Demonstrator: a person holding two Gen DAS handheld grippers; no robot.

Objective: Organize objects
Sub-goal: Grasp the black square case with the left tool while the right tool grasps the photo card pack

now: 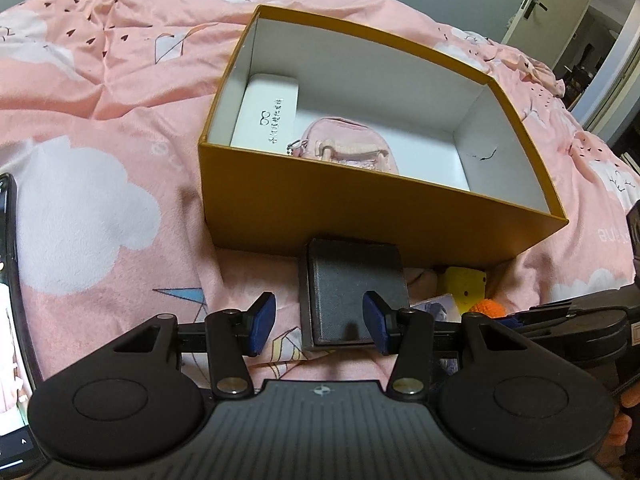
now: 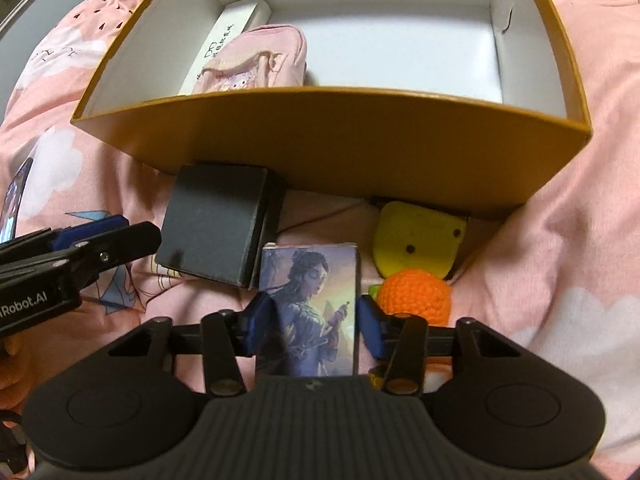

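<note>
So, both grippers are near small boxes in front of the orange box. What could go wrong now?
1. The right gripper straddles the picture box; the crochet orange beside its finger could get knocked.
2. The left gripper sits off-centre on the black box, so it may twist.

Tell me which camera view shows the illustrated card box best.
The right wrist view. The illustrated card box lies whole and close between the right hand-held gripper's pads, its picture readable. The left wrist view shows only a corner, beside the black box.
</note>
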